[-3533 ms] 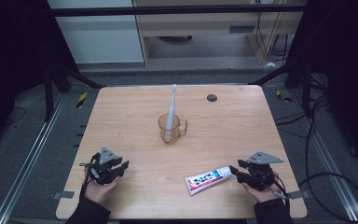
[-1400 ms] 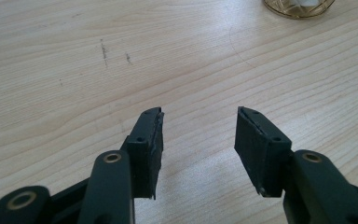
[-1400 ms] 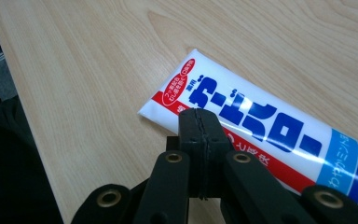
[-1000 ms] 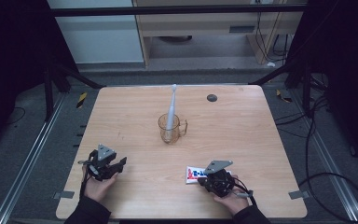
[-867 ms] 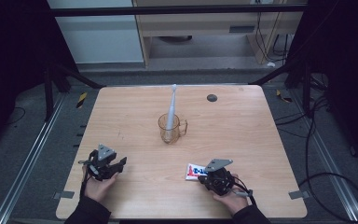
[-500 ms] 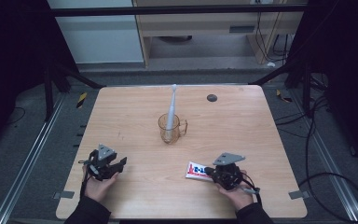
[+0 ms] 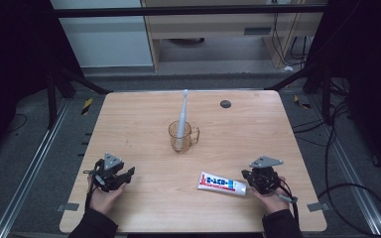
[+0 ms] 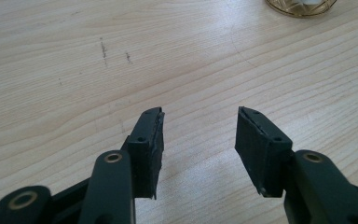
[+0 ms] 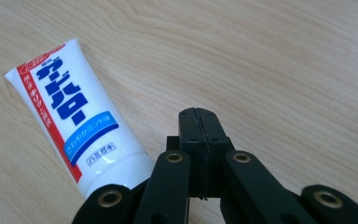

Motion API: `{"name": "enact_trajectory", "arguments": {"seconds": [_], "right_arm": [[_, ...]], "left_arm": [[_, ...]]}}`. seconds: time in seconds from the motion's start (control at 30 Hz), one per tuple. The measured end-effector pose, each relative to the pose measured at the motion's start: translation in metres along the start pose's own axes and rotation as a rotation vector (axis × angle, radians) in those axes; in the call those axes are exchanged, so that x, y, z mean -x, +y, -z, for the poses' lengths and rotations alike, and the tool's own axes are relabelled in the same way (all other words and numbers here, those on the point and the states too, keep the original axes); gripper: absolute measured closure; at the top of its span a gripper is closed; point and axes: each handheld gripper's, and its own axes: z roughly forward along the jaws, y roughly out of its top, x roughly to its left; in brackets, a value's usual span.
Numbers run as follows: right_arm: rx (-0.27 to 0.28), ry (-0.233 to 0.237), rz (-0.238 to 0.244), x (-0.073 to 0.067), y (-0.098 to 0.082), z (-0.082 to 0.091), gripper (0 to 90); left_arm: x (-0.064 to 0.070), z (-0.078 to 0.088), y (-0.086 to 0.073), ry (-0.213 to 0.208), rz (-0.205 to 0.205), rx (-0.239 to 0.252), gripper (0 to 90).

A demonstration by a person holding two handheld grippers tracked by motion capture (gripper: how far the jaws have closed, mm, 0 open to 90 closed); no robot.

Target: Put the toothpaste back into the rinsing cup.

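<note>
High view: pale wooden table point(image 7: 129, 124) on grey floor point(image 7: 34, 148); left gripper point(image 7: 113, 174) parted, empty; right gripper point(image 7: 261, 177) closed, empty, beside toothpaste tube point(image 7: 221, 183).

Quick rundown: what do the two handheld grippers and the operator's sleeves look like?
Both the left gripper and the right gripper are black linkage frames with brass-coloured pivot pins, ribbed black pads, a grey three-cornered top plate and a trailing black cable. Sleeves are dark.

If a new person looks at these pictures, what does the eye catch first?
Probably the white toothbrush standing tall in the clear mug at the table's middle. Next, the white, blue and red toothpaste tube lying flat near the front edge, just beside the shut right hand-held gripper.
</note>
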Motion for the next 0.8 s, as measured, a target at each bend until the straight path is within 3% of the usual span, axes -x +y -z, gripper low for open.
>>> {"name": "enact_trajectory", "arguments": {"seconds": [0.33,0.8], "right_arm": [[-0.051,0.024,0.039,-0.006,-0.002,-0.004,90.0],[-0.07,0.074,0.056,-0.016,-0.01,0.001,90.0]], "left_arm": [[-0.001,0.001,0.0,0.001,0.0,0.002,50.8],[-0.002,0.003,-0.001,-0.002,0.002,0.007,49.0]]}}
